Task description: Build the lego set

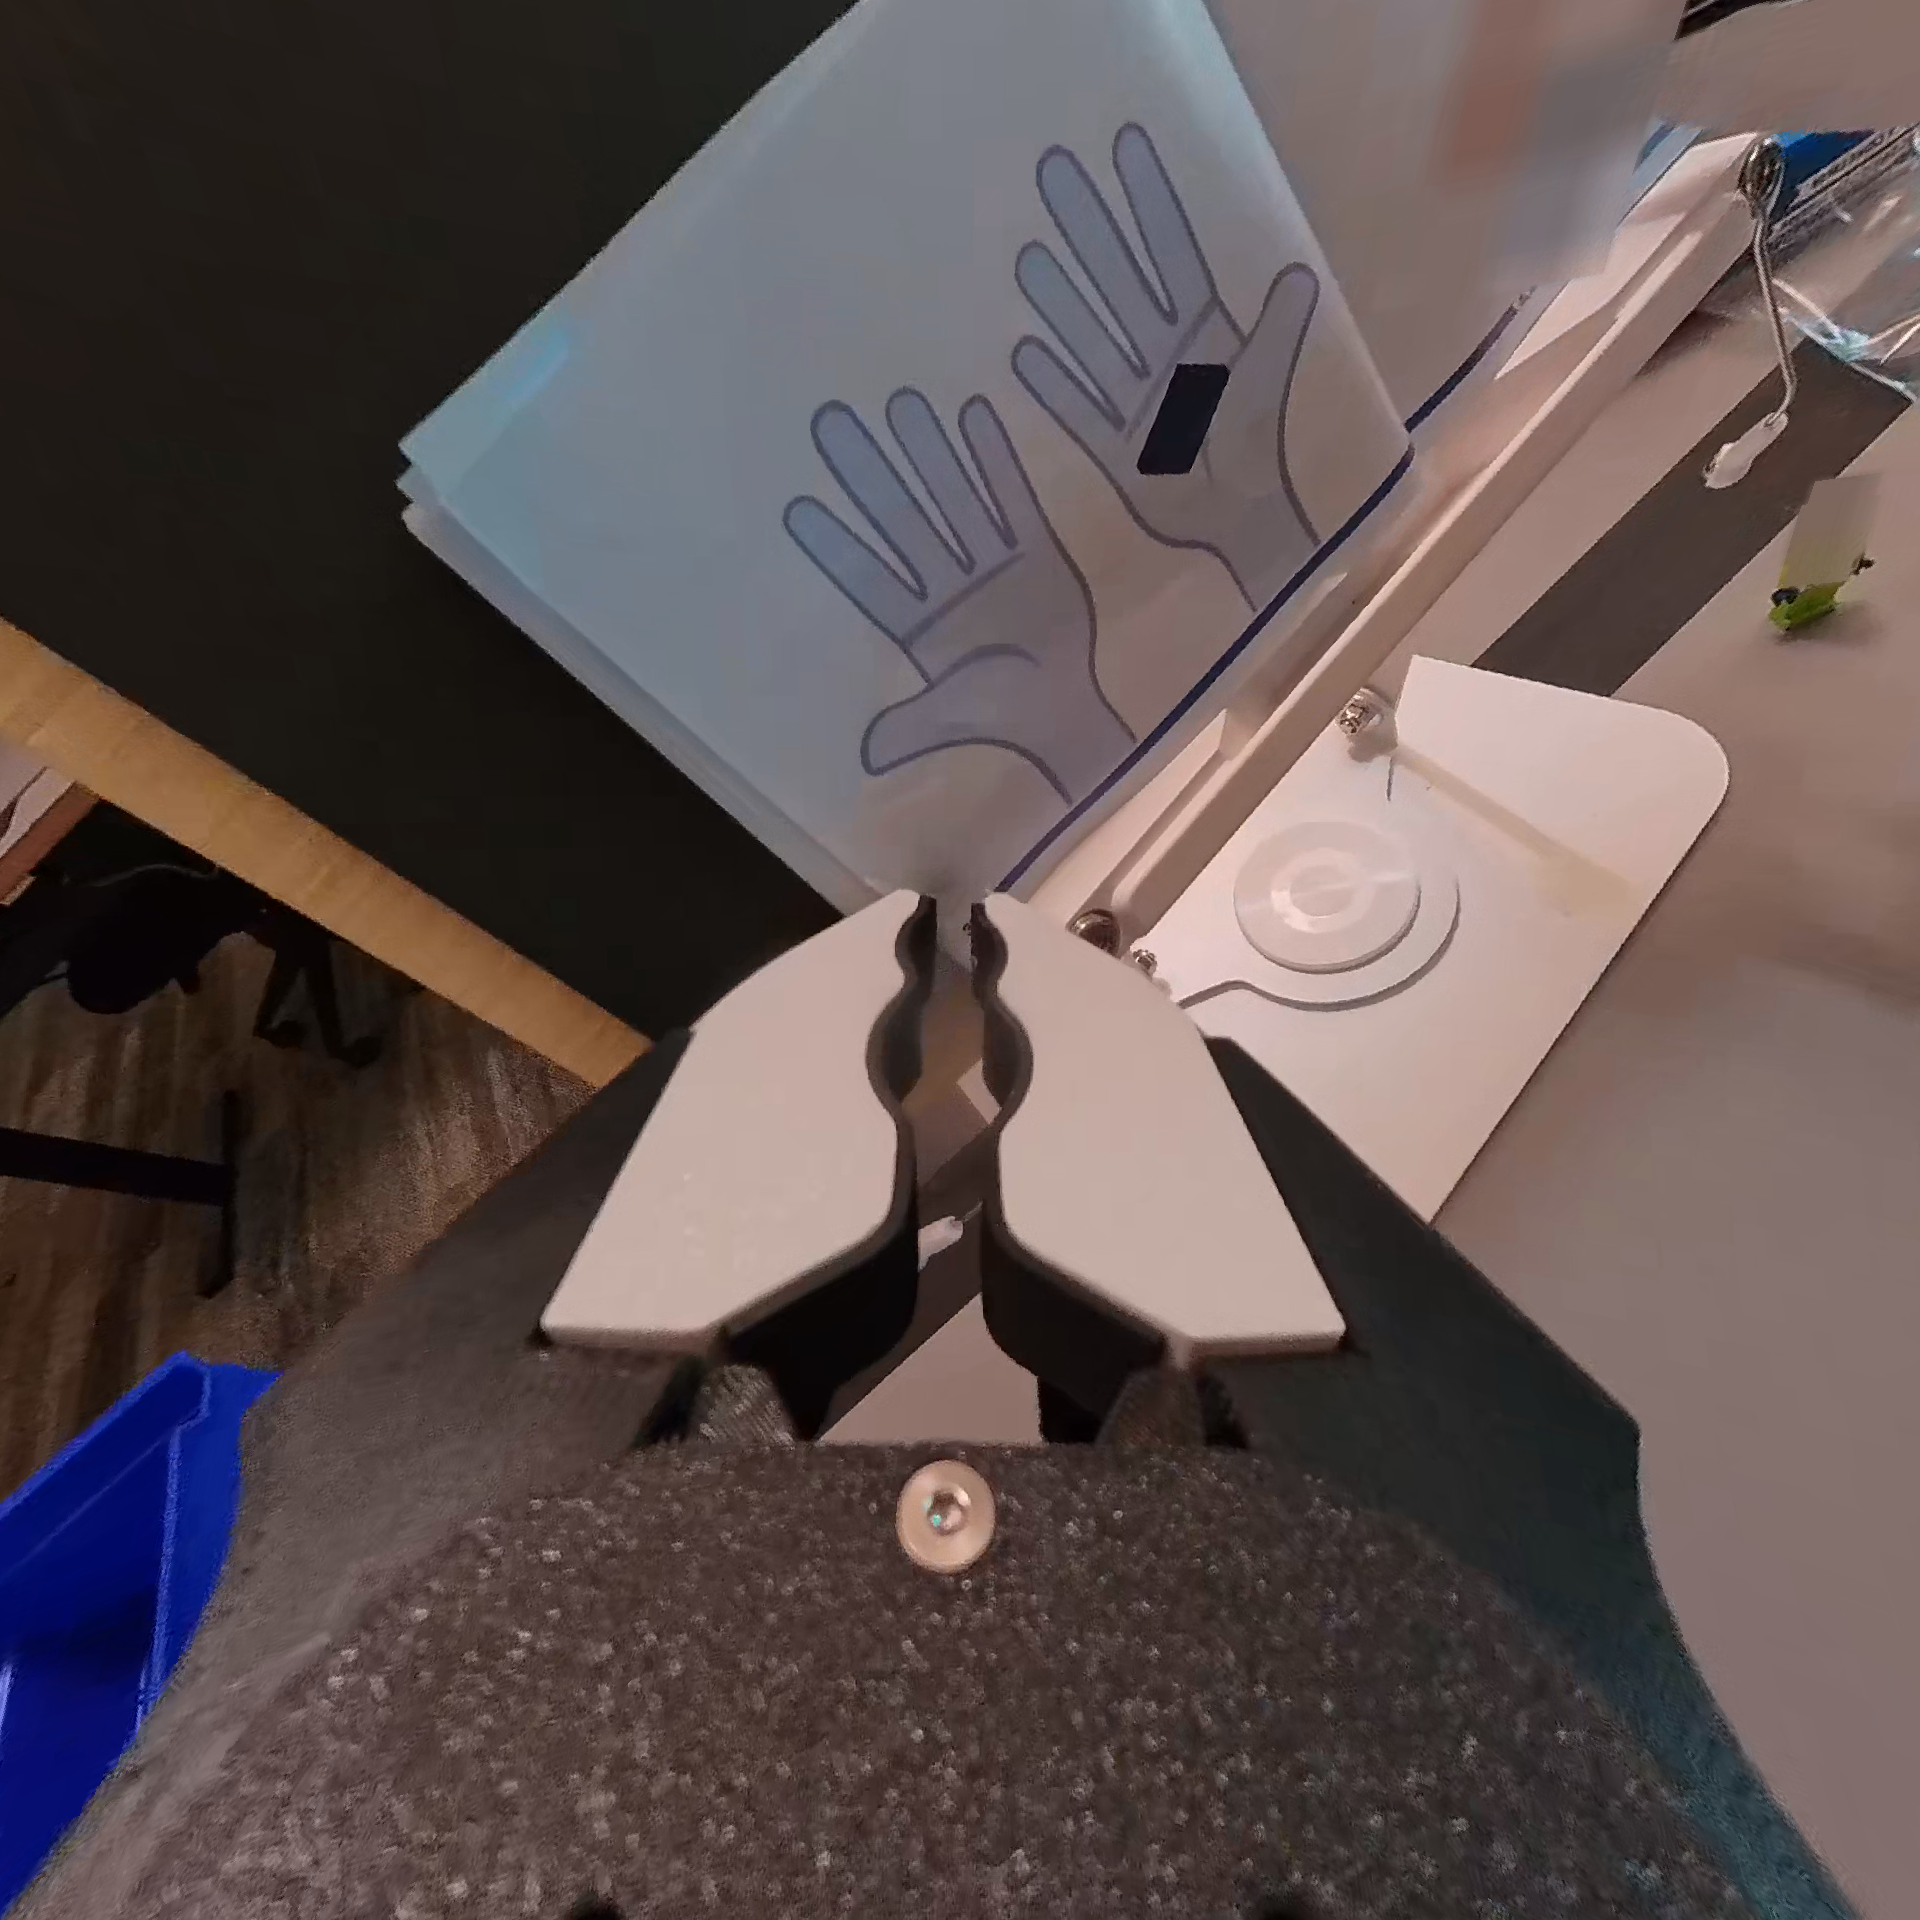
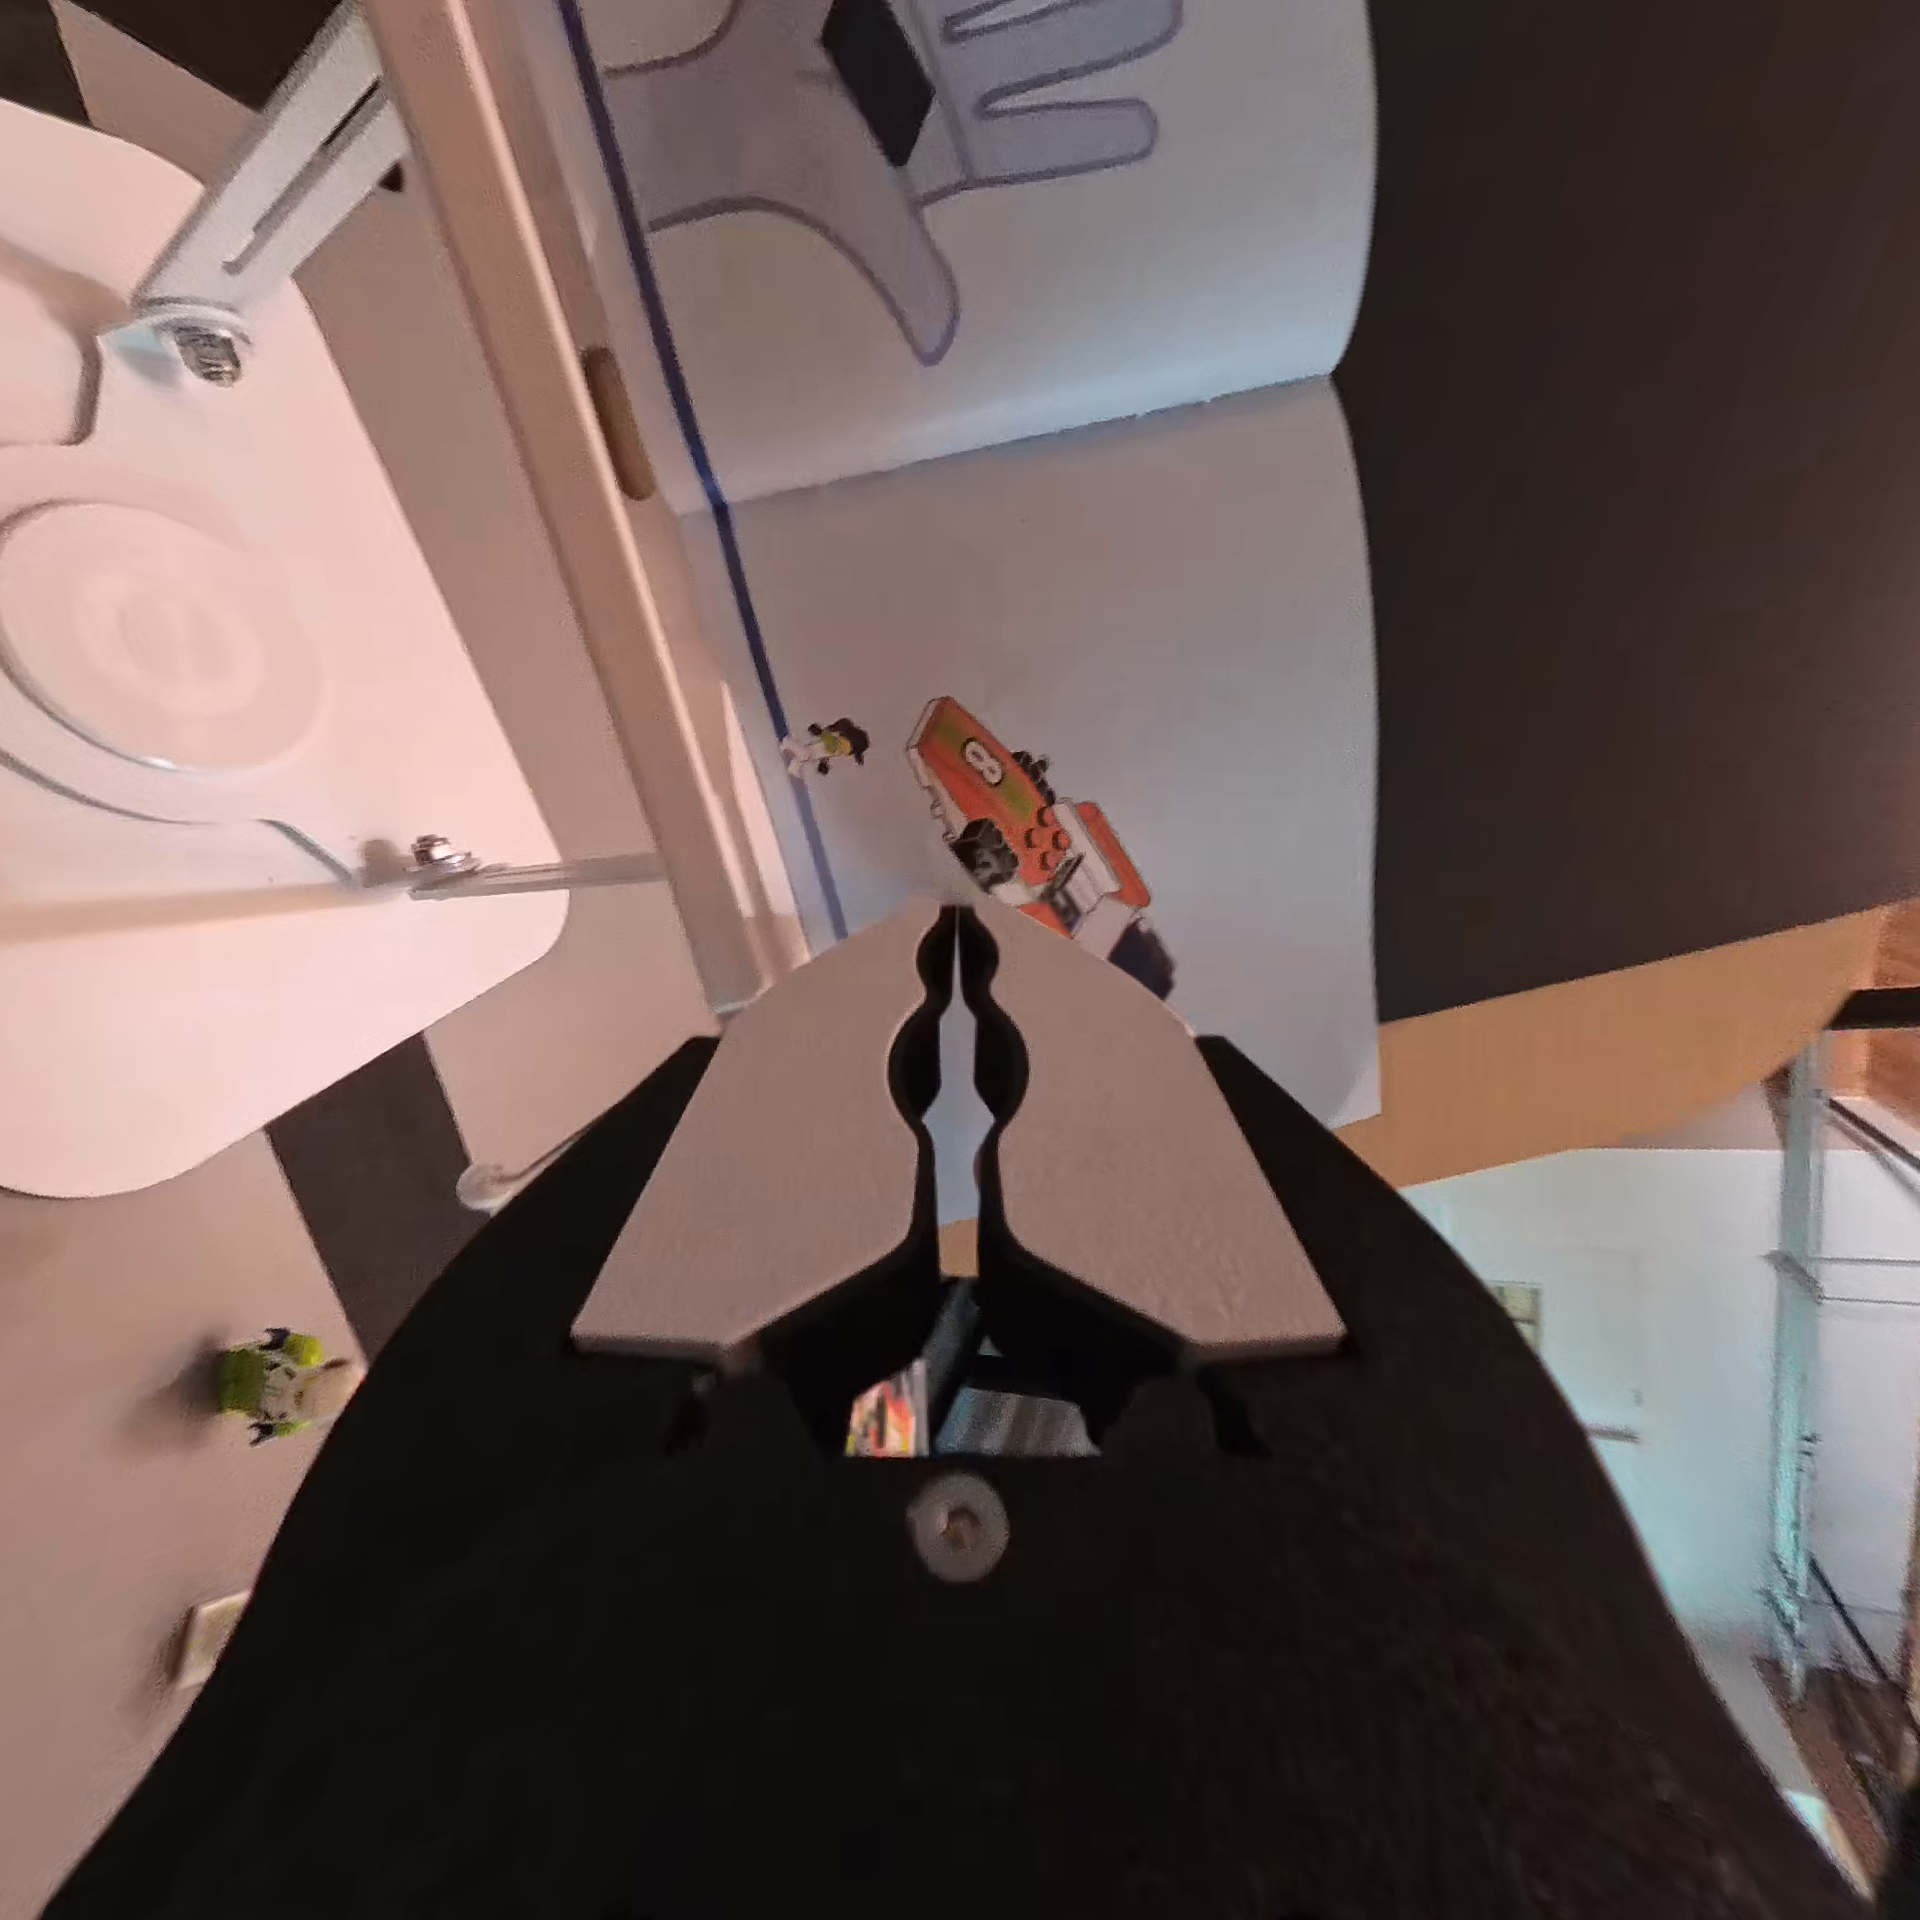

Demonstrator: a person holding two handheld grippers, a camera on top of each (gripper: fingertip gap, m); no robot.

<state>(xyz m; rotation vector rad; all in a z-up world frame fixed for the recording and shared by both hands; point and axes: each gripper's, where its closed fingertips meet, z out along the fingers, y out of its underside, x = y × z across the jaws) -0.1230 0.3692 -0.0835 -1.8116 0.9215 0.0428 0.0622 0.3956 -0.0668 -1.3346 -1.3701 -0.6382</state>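
Note:
An instruction booklet [image 1: 831, 499] stands open on a white stand [image 1: 1538, 935]. The page facing my left gripper shows two drawn hands and a black brick. My left gripper [image 1: 951, 914] is shut on that page's bottom corner, which narrows in between the fingertips. In the right wrist view the booklet [image 2: 1091, 623] shows a page with a printed orange car and a small figure. My right gripper [image 2: 951, 914] is shut with its tips at that page's edge by the stand's ledge; I cannot tell whether paper is between them. A lime-green and white minifigure [image 2: 275, 1387] stands on the table and also shows in the left wrist view [image 1: 1813, 603].
The stand's white base plate [image 2: 260, 727] lies on the grey table. A blue bin [image 1: 94, 1558] is at my lower left. A clear plastic bag [image 1: 1860, 291] lies at the far right. A black wall panel and a wooden edge [image 1: 312, 831] are behind the booklet. The left gripper's tips are roughly 20 cm from the right gripper's.

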